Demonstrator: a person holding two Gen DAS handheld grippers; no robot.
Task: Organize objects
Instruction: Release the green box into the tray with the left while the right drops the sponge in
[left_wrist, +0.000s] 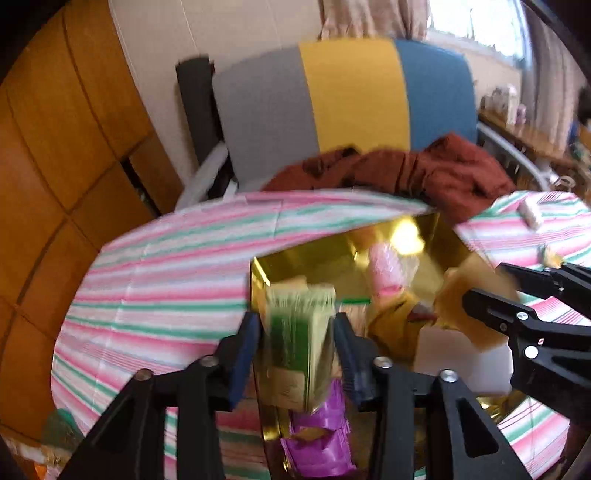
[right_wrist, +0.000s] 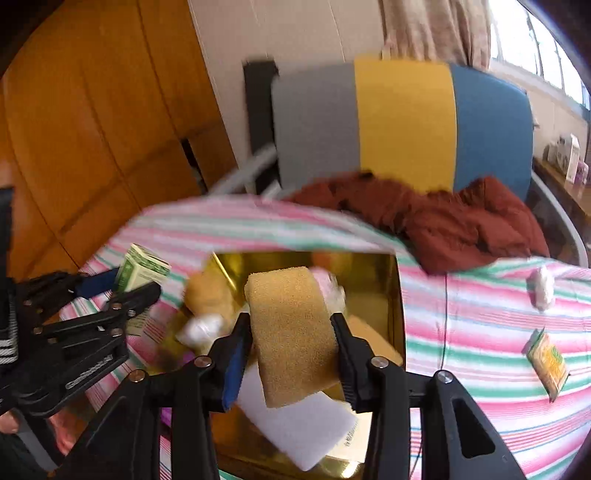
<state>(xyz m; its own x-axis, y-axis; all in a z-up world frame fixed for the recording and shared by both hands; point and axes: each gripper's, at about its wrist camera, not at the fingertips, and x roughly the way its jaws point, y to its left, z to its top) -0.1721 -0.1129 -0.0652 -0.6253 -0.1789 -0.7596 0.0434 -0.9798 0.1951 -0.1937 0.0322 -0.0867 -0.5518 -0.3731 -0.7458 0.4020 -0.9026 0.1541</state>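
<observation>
A shiny gold box (left_wrist: 303, 258) (right_wrist: 397, 295) sits open on the striped tablecloth and holds several small items. My left gripper (left_wrist: 297, 332) is shut on a small green carton (left_wrist: 299, 332) at the box's left rim; the carton also shows in the right wrist view (right_wrist: 142, 271). My right gripper (right_wrist: 291, 332) is shut on a yellow sponge (right_wrist: 291, 332) and holds it over the box, above a white sponge (right_wrist: 303, 428). The right gripper shows in the left wrist view (left_wrist: 491, 284) at the box's right side.
A purple packet (left_wrist: 321, 443) lies in the box's near corner. A green-yellow packet (right_wrist: 548, 363) and a white wrapped piece (right_wrist: 541, 286) lie on the cloth (left_wrist: 166, 277) to the right. A dark red garment (left_wrist: 424, 173) lies on a chair (left_wrist: 351, 96) behind the table.
</observation>
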